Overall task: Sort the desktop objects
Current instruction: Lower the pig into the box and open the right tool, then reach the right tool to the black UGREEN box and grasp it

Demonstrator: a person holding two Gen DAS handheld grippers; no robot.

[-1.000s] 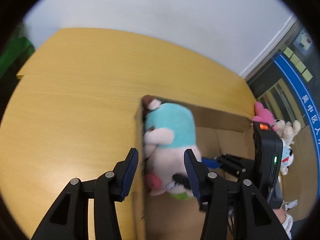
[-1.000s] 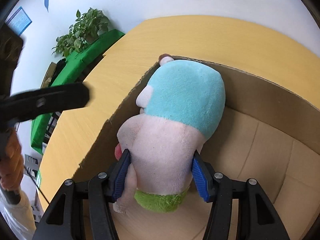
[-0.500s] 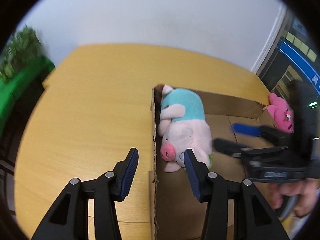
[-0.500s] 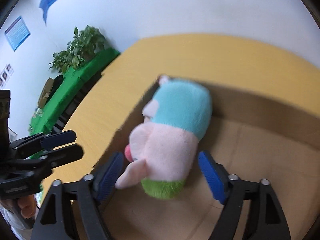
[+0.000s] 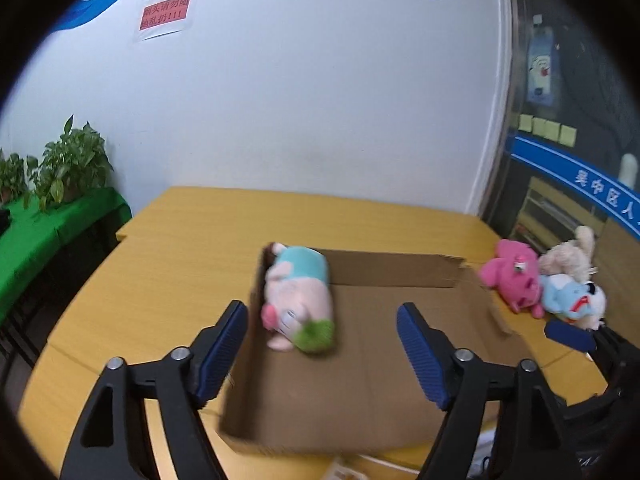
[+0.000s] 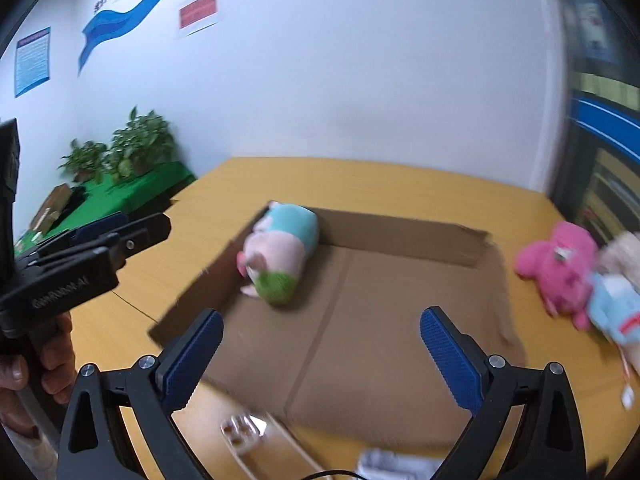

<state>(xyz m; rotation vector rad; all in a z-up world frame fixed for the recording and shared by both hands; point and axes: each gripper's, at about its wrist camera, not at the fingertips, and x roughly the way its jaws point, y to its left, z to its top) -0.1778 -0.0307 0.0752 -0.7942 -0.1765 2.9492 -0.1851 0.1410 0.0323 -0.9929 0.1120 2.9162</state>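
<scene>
A plush pig in a teal top and green shorts lies on its side in the far left corner of a shallow cardboard box. My left gripper hovers over the box's near left part; its jaws are opening and hold nothing. My right gripper hangs above the box's near edge, jaws still opening, with nothing between them. A pink plush, a light blue plush and a cream plush lie on the yellow table to the right of the box.
The left gripper's body, held by a hand, fills the left edge of the right wrist view. A white power strip lies near the box's front edge. Potted plants stand on a green-covered bench left of the table.
My right gripper let go of the plush pig, which now lies in the box. Both grippers drew back and up, and both opened wider.
</scene>
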